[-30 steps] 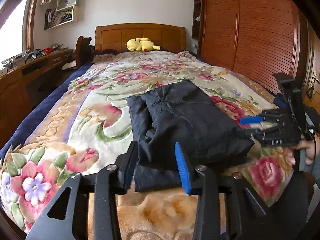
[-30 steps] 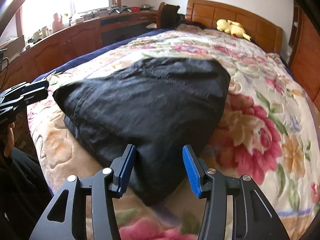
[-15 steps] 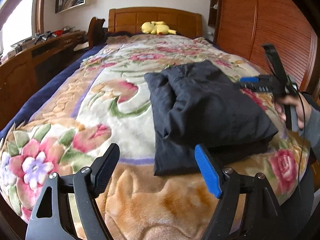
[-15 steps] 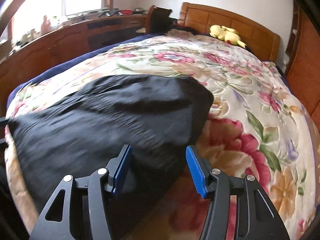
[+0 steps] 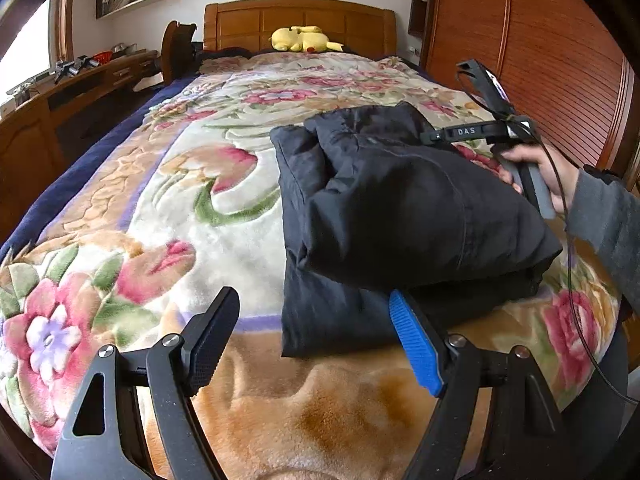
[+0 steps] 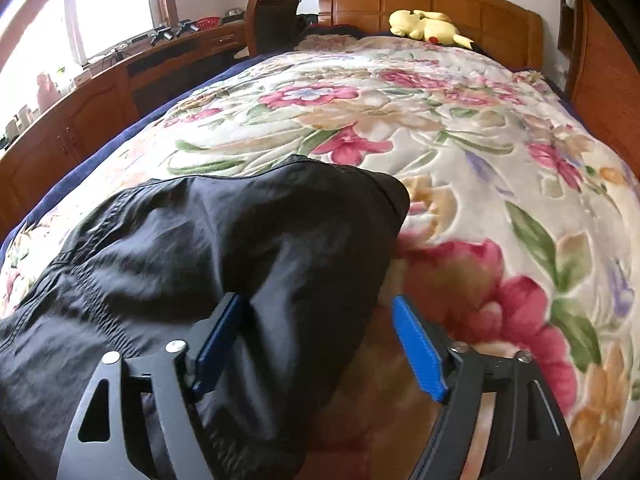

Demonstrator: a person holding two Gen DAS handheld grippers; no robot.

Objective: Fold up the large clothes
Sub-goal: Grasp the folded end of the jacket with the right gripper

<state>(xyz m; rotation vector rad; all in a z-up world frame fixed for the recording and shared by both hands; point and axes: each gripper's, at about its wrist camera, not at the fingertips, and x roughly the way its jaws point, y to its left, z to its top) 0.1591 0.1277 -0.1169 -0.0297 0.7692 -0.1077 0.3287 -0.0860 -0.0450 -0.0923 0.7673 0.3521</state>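
Observation:
A folded black garment (image 5: 400, 200) lies on the floral blanket (image 5: 224, 208) near the foot of the bed. My left gripper (image 5: 310, 310) hovers open just short of its near left corner, nothing between the pads. My right gripper (image 6: 316, 304) is over the garment's (image 6: 200, 240) right side, close to its far corner. Its jaws are opening, and a loose fold of black cloth lies between them without being pinched. From the left wrist view, the right gripper (image 5: 460, 133) shows side-on above the garment's far right part, held by a hand (image 5: 536, 168).
The wooden headboard (image 5: 300, 20) with a yellow plush toy (image 5: 304, 39) is at the far end. A wooden desk and cabinets (image 5: 48, 120) run along the left, and a wardrobe (image 5: 540, 52) stands on the right. Floral blanket (image 6: 460, 140) spreads beyond the garment.
Both grippers' jaws have widened. The left gripper sank slightly and now sits off the garment's near left corner. The right gripper travelled along the garment's right side toward its far corner.

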